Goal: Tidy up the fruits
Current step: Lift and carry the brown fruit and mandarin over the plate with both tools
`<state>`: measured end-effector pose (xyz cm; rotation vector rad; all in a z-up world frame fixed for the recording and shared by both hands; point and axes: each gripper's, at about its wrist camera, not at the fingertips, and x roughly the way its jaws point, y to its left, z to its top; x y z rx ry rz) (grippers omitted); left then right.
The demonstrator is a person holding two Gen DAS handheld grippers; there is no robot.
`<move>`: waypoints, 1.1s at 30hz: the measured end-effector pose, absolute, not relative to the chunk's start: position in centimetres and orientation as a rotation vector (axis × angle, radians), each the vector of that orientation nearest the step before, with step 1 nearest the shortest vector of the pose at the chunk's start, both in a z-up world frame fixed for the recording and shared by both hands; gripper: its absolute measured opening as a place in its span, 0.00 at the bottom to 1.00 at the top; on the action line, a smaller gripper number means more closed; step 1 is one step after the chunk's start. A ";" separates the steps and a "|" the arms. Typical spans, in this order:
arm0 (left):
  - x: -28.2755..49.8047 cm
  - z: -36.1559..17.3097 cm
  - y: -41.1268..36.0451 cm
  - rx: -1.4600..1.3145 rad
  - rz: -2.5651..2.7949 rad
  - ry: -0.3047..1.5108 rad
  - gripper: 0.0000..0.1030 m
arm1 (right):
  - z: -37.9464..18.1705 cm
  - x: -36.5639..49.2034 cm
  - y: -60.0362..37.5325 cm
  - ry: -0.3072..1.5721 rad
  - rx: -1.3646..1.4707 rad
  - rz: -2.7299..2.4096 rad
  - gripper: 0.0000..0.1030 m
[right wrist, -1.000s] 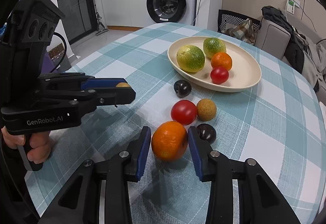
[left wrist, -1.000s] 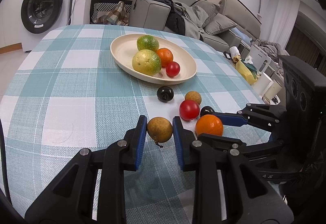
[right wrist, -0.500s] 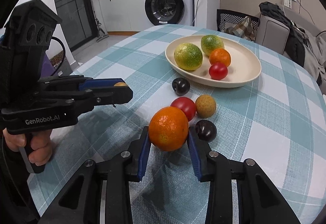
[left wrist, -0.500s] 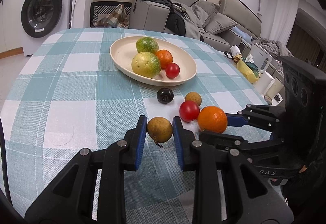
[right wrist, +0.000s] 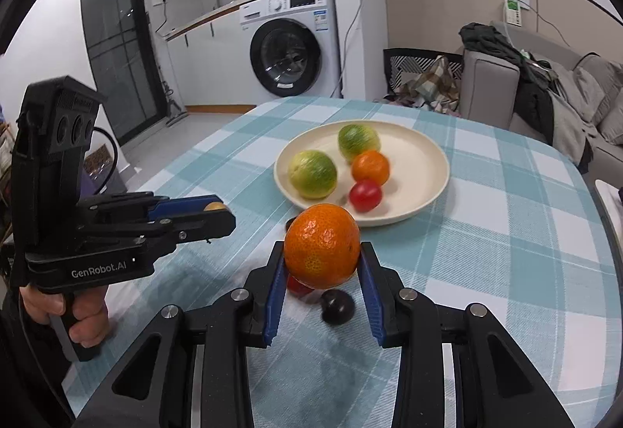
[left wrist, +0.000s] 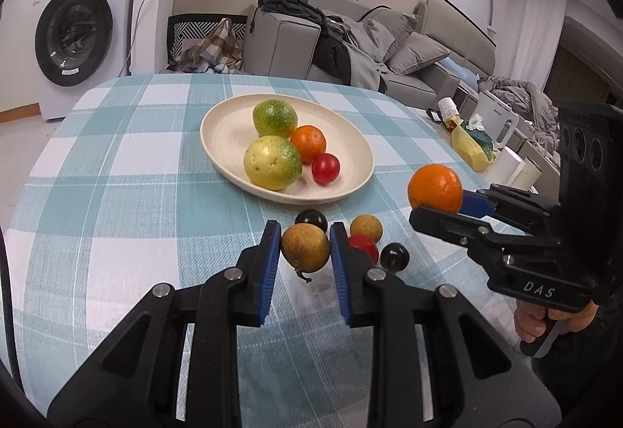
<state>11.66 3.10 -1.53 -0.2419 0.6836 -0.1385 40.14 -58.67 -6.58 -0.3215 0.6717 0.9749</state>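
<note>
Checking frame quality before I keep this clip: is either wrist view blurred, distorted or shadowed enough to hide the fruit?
Left wrist view: sharp; the brown fruit in the left gripper is crisp, with fisheye bending and dark corners. Right wrist view: the plate and its fruit are smeared by motion, while the orange in the right gripper stays sharp. Soft shadows fall on the checked tablecloth; nothing is hidden.

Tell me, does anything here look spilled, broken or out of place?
Nothing looks spilled or damaged. The plate sits flat on the checked tablecloth with four fruits in it. The only loose ends are a few small fruits, such as a dark plum, lying on the cloth beside the plate, and the sofa behind is piled with clothes.
</note>
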 end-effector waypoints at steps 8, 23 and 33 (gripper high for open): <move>13.8 -0.7 2.4 -0.222 -0.151 0.689 0.22 | -5.8 42.1 -58.4 0.667 -0.280 0.948 0.35; 18.7 -1.6 1.9 -0.226 -0.173 0.730 0.22 | -6.4 45.1 -57.1 0.694 -0.269 0.935 0.35; 21.4 -2.7 2.1 -0.230 -0.182 0.757 0.22 | -7.1 47.2 -56.4 0.720 -0.232 0.934 0.35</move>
